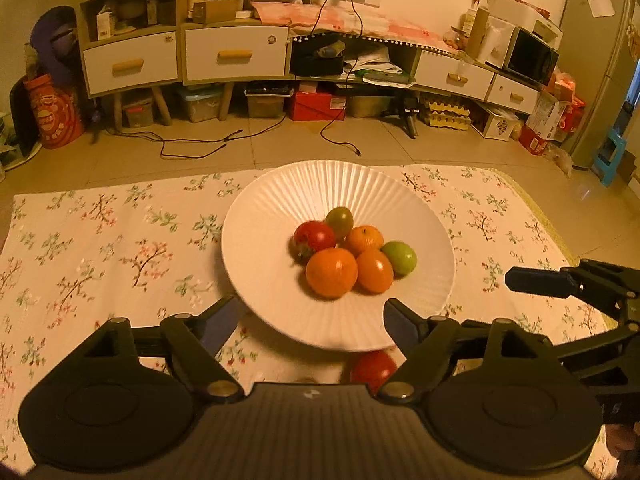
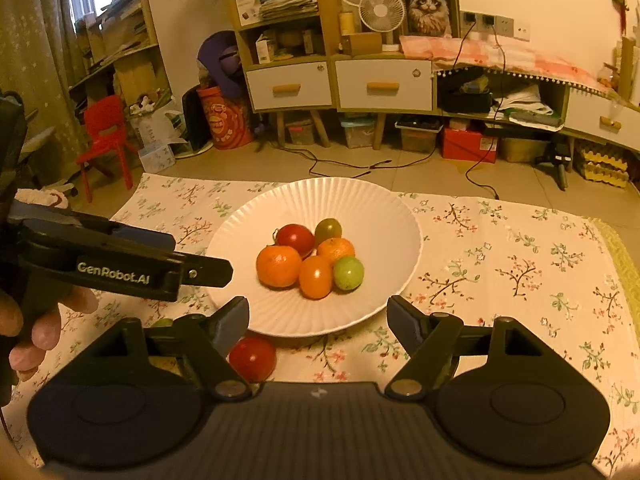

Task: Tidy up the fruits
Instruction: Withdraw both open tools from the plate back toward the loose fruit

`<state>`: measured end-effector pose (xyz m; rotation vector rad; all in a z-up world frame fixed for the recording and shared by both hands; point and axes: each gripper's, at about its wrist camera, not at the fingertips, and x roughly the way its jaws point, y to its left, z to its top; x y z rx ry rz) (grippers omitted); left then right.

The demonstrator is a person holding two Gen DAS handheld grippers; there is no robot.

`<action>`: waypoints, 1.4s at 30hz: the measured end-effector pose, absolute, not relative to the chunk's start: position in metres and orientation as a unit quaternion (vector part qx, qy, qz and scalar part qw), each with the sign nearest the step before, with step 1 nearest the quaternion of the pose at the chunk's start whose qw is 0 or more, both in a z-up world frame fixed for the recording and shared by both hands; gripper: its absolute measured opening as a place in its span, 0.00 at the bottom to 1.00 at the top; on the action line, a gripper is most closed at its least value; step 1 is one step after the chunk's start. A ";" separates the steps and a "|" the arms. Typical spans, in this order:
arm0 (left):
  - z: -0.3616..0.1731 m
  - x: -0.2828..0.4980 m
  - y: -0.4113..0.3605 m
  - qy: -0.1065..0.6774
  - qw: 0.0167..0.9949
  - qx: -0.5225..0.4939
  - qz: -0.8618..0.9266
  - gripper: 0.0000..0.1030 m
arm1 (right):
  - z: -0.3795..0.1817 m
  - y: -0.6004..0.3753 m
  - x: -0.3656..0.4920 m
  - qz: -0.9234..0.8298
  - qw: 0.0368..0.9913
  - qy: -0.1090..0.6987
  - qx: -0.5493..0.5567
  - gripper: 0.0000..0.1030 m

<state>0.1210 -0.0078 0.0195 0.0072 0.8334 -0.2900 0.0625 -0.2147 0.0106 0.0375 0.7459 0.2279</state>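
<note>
A white ribbed plate sits on a floral cloth and holds several fruits in a cluster. These include a red tomato, a large orange and a green fruit. Another red tomato lies on the cloth just in front of the plate's near rim. My left gripper is open over the near rim, nothing between its fingers. My right gripper is also open and empty at the near rim. One of the right gripper's fingers shows right of the plate.
The floral cloth covers the table, with tiled floor beyond its far edge. Low cabinets, boxes and cables stand at the back wall. A red chair is at the far left. A person's fingers grip the left gripper's handle.
</note>
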 end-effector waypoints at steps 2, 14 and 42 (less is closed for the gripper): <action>0.018 0.116 -0.006 0.404 0.904 0.007 -0.140 0.73 | 0.010 -0.212 0.058 0.112 0.924 0.364 0.019 0.74; 0.001 0.080 0.015 0.405 0.905 -0.005 -0.131 0.82 | -0.002 -0.204 0.044 0.115 0.917 0.382 0.026 0.83; -0.035 0.019 0.054 0.392 0.913 0.019 -0.112 0.92 | -0.035 -0.179 0.023 0.100 0.897 0.430 -0.023 0.97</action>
